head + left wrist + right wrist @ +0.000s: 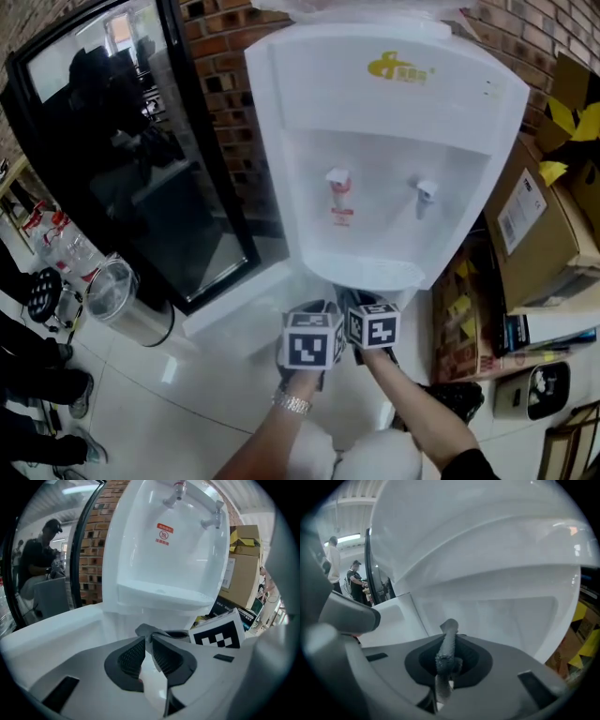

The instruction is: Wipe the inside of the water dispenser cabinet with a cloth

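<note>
The white water dispenser (394, 122) stands against a brick wall, with a red tap (338, 181) and a pale tap (426, 193) over its drip tray (361, 269). Both grippers sit side by side just below that tray, at the cabinet's front. My left gripper (317, 309) shows its dark pads meeting at the tips (147, 634), with nothing seen between them. My right gripper (361, 302) has its jaws pressed together into one grey ridge (449, 625), aimed up at the dispenser's white underside (487, 611). No cloth shows in any view.
A dark glass panel (141, 169) leans left of the dispenser, with a white door panel (234, 309) below it. A steel bin (127, 305) and bottles (56, 239) stand at the left. Cardboard boxes (534, 225) crowd the right. People stand at the left edge (28, 375).
</note>
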Demonstrator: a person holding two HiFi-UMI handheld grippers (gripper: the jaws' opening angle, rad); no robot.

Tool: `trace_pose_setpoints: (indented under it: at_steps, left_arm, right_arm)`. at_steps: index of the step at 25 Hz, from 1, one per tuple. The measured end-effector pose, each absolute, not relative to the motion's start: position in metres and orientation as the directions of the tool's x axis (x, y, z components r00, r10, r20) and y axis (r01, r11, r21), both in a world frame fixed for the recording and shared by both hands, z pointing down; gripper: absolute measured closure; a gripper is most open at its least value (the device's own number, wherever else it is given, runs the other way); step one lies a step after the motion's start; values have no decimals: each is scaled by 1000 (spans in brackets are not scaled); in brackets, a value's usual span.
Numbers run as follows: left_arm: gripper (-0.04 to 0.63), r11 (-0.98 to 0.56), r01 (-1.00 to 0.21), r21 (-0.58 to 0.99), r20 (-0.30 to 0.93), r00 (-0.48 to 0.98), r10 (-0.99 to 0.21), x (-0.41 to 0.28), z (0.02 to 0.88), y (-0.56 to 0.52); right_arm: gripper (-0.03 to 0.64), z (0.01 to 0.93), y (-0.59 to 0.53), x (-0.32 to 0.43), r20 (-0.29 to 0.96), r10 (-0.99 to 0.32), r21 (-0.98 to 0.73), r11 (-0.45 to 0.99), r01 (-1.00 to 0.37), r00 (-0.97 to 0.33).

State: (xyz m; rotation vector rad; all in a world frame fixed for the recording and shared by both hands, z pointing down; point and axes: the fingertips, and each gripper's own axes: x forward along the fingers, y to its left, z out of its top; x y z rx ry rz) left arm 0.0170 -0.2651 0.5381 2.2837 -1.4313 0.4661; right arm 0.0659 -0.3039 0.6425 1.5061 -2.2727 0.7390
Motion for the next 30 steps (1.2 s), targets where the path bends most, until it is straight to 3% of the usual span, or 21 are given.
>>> trace_pose_setpoints:
  at_steps: [11,24,26,30]
  left_arm:
    - [543,-390,-912,126,461,402,-791,-9,540,-266]
    - [543,-436,-892,119,464,438,-770,-7,540,-256]
    - [543,-440,-888,130,468,446,-763,-4,546,-257]
    - [543,-463,-876,131,475,466,-746,4,550,-258]
  right_arm:
    - [598,674,-345,27,443,-790,-249,347,-904,-425]
    - [598,791,-328,63,704,-661,-151,216,-965,-258]
    - [598,762,-333,76,642,-722,-158,203,-966,-257]
    - [598,677,-347,72,386,-884,-130,230,-964,-263]
